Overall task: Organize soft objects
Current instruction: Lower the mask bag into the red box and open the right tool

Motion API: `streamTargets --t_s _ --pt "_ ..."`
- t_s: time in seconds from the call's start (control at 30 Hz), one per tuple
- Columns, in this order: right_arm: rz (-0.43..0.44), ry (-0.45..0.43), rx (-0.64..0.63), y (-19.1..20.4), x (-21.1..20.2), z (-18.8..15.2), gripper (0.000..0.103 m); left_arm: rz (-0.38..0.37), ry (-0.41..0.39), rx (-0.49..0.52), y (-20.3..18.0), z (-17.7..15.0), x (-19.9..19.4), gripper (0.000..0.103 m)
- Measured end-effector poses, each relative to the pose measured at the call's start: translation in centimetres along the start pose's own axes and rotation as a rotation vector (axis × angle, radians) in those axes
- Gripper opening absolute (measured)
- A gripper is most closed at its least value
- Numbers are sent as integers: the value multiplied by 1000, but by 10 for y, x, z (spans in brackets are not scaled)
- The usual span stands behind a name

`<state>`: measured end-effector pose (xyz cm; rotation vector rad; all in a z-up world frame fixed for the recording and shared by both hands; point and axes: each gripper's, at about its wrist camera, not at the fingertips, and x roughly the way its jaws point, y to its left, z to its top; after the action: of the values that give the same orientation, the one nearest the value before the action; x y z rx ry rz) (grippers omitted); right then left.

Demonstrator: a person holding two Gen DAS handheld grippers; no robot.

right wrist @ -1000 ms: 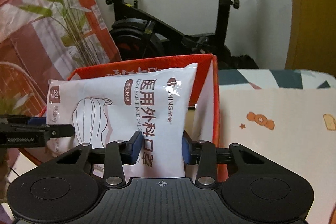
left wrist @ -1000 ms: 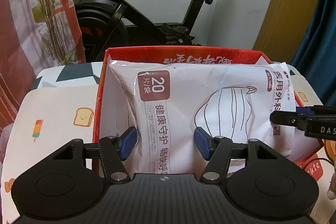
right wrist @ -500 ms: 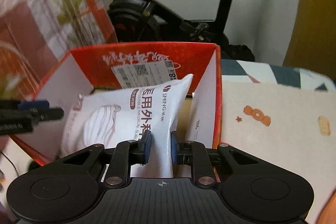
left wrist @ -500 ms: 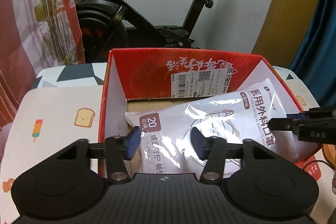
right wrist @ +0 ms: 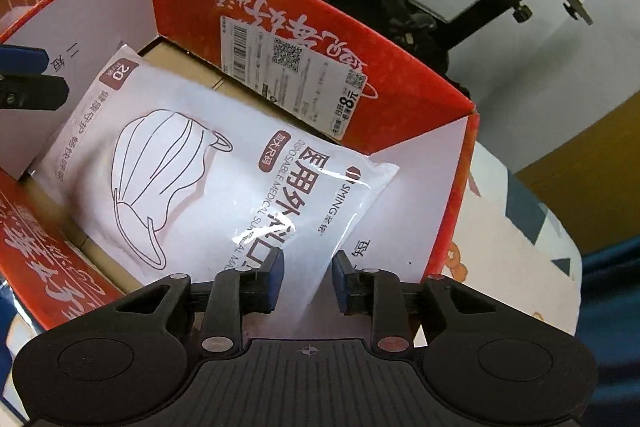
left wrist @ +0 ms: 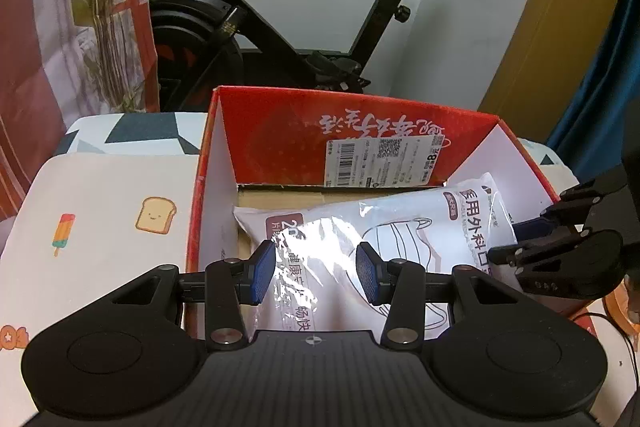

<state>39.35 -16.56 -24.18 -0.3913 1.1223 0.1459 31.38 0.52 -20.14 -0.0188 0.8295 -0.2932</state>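
Observation:
A white plastic pack of surgical masks [left wrist: 400, 239] lies inside the red cardboard box [left wrist: 288, 131], its right end leaning on the box's right wall. It also shows in the right wrist view [right wrist: 208, 167], inside the same box [right wrist: 400, 99]. My left gripper [left wrist: 316, 275] is open above the pack's left end, pads apart and clear of it. My right gripper [right wrist: 308, 283] is open at the pack's right corner, its blue pads either side of the corner with visible gaps. The right gripper also shows at the right edge of the left wrist view [left wrist: 560, 251].
The box stands on a surface with a cartoon-print cloth [left wrist: 100, 219]. A black exercise bike [left wrist: 280, 27] stands behind the box against a white wall. A patterned curtain and plant [left wrist: 80, 7] are at the left, a blue curtain [left wrist: 616, 67] at the right.
The mask pack went from upright above the box to lying down inside it. My right gripper opened and let go of the pack, and tilted downward. The left gripper stayed open.

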Motion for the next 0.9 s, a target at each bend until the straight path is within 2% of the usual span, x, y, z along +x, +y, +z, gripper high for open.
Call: streamTargets --t_s 0.23,0.33,0.4,0.47,0.63,0.77,0.9 --pt "38 -35 37 -12 -8 -3 34 0 -16 -5 1 -1 -3 47" --pt "42 -65 44 -16 -18 -1 39 0 -16 -7 0 -3 -2 47" --pt "64 -93 56 -18 -23 1 38 0 -13 -7 -1 -3 -2 47" --pt "91 -113 66 -19 -25 2 36 1 -11 -5 -2 -4 -1 47" --pt "128 -122 95 -17 -10 3 14 5 -6 5 -4 -5 1 47" --pt "151 -94 129 -13 10 7 11 4 -4 5 -5 -6 1 47" --pt "175 -30 164 -9 27 9 9 4 -6 -1 -4 -6 0 47"
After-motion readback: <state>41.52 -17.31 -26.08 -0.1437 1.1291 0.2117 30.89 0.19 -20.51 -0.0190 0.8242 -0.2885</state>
